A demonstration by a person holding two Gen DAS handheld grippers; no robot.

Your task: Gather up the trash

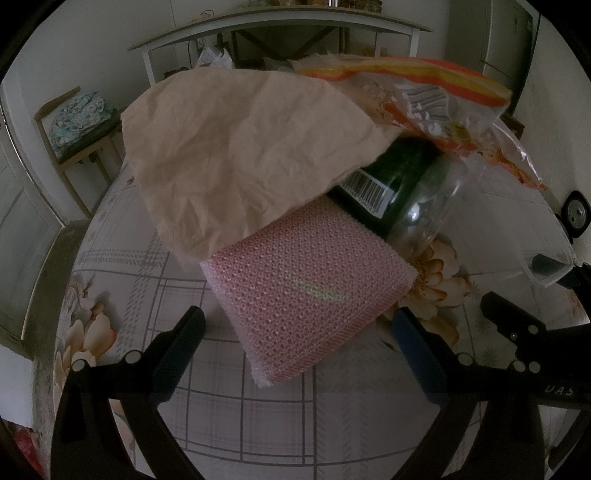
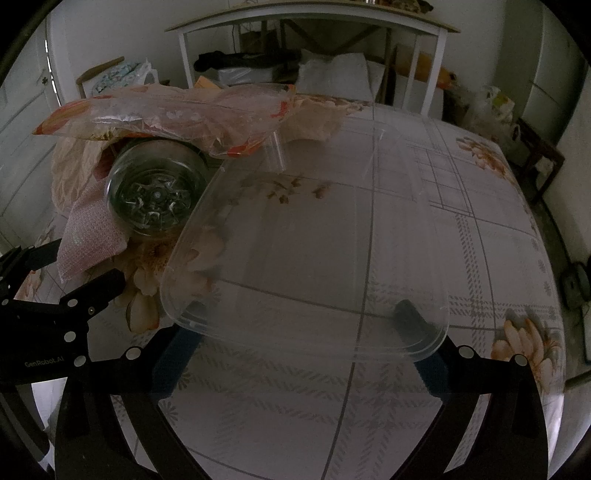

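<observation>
Nearest the left hand-held gripper [image 1: 297,334], its two blue-padded fingers stand wide apart over the floral, checked tabletop [image 1: 280,417], empty, with bare cloth between them. Just beyond the fingertips lies a pink mesh foam pad [image 1: 306,284], its near corner reaching in between the open fingers without touching either. A crumpled beige paper [image 1: 229,147] overlaps the pad's far edge. Beside it a dark green plastic bottle [image 1: 402,188] lies on its side, clear base toward the right, and a clear wrapper with orange print [image 1: 436,99] drapes over it. The tabletop's left edge runs close by this pile

The right hand-held gripper [image 2: 301,325] holds a clear plastic lid [image 2: 306,240] tilted above the tabletop, its near rim lying over both spread fingertips; whether they pinch it I cannot tell. To its right the cloth is open as far as the far edge. Beyond stand a chair [image 1: 74,136] and a white-framed table [image 2: 314,26]
</observation>
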